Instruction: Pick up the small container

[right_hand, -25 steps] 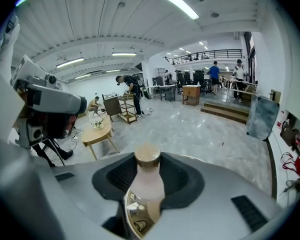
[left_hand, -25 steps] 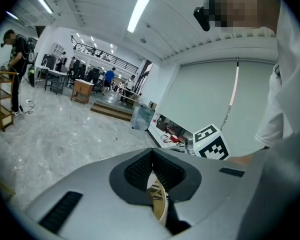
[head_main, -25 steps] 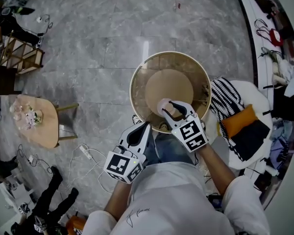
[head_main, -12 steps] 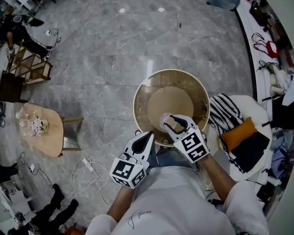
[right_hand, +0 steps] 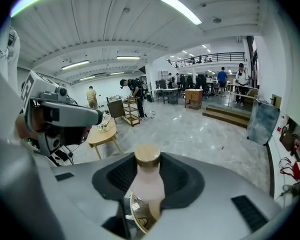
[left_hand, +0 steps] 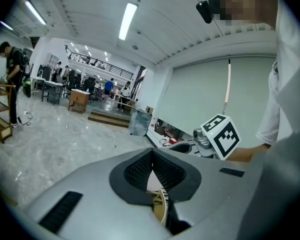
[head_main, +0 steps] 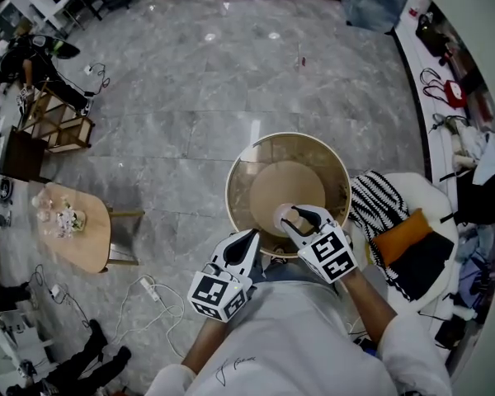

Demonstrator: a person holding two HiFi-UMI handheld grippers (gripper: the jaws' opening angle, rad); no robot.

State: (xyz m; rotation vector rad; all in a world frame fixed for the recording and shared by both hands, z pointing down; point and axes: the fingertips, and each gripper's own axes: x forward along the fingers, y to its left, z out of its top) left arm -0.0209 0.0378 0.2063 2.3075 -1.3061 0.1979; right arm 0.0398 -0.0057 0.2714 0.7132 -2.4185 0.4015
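The small container (head_main: 282, 217) is a frosted pale bottle with a wooden lid. My right gripper (head_main: 299, 219) is shut on it, holding it upright over the near part of the round glass-topped table (head_main: 246, 165). In the right gripper view the container (right_hand: 146, 184) stands between the dark pads of the right gripper (right_hand: 147, 170), its lid poking above them. My left gripper (head_main: 248, 238) hangs just off the table's near-left rim, shut and empty. In the left gripper view the pads of the left gripper (left_hand: 152, 158) meet, and the table rim (left_hand: 161, 211) shows below them.
A white chair (head_main: 433, 172) with a striped cloth and an orange cushion (head_main: 403, 226) stands right of the table. A small wooden side table (head_main: 81, 229) and a shelf cart (head_main: 56, 124) are at the left. Cables and a power strip (head_main: 148, 285) lie on the marble floor.
The head view has risen and pulled back, so the table looks smaller. Both grippers have shifted slightly toward the person. The right gripper has kept hold of the container.
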